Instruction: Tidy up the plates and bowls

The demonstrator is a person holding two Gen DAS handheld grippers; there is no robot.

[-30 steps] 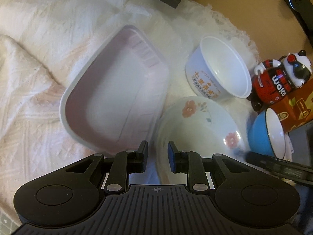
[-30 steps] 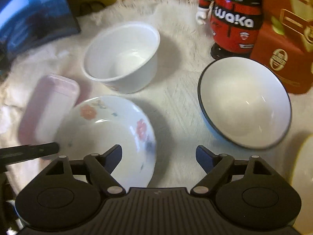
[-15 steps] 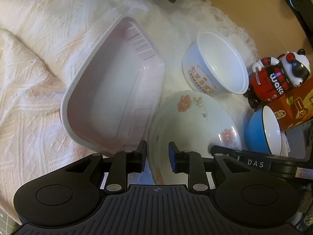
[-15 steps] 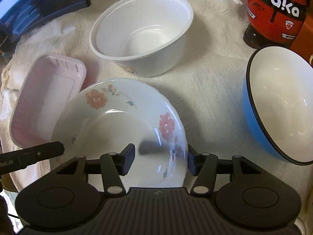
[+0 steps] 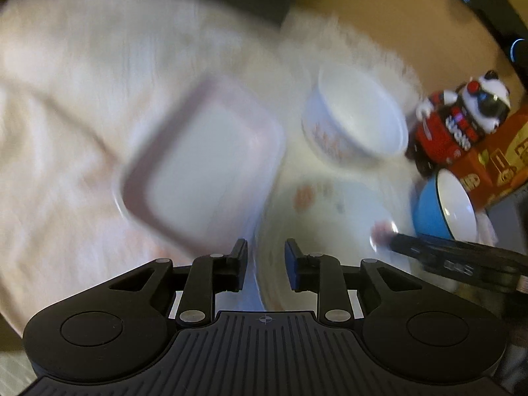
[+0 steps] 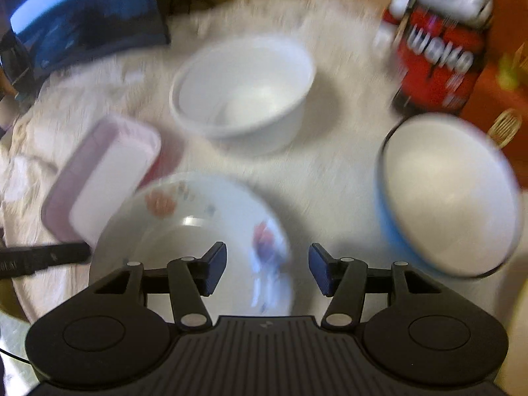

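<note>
Glossy round floral plate (image 6: 198,224), rim seemingly pinched by left hand-held gripper (image 5: 265,260) and right hand-held gripper (image 6: 267,270) (blurred)

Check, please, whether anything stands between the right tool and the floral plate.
Nothing visible does. The right rim of the floral plate already lies within the right tool, whose jaws have just been closing around it; the blur hides whether they press on it.
</note>
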